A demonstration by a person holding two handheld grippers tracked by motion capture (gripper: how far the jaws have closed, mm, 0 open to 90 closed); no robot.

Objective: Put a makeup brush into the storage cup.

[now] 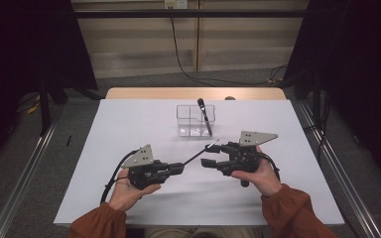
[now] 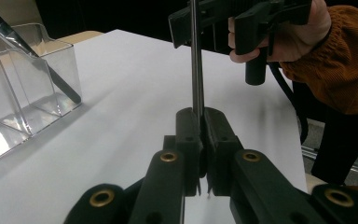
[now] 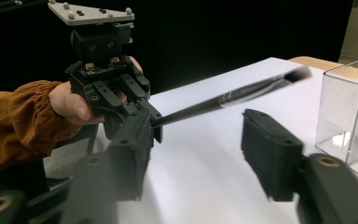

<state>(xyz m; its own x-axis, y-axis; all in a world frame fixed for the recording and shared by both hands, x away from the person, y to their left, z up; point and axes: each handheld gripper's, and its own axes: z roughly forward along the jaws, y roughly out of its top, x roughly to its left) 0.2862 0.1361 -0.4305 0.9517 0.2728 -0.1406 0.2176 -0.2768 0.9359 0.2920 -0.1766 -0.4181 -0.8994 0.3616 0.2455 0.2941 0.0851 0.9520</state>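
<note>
My left tongs (image 1: 177,167) clamp the handle end of a thin brush (image 1: 198,153) above the white worktop (image 1: 129,124). My right tongs (image 1: 209,154) stand half-wide around its bristle end, not pressing.

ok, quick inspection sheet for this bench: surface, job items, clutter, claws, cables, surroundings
Surface: white table, wooden edge at the far side.
Job items: thin brush held off the table, bristle end toward the right claw; clear organizer at the far centre with a second brush leaning in it.
Clutter: nothing seen.
Claws: left claw shut on the brush handle; right claw open around the bristle end, pads not touching.
Cables: black cable trails from the left claw; another cable runs down the far wall to the floor.
Surroundings: black curtains on both sides, metal rails on the floor, grey carpet.
</note>
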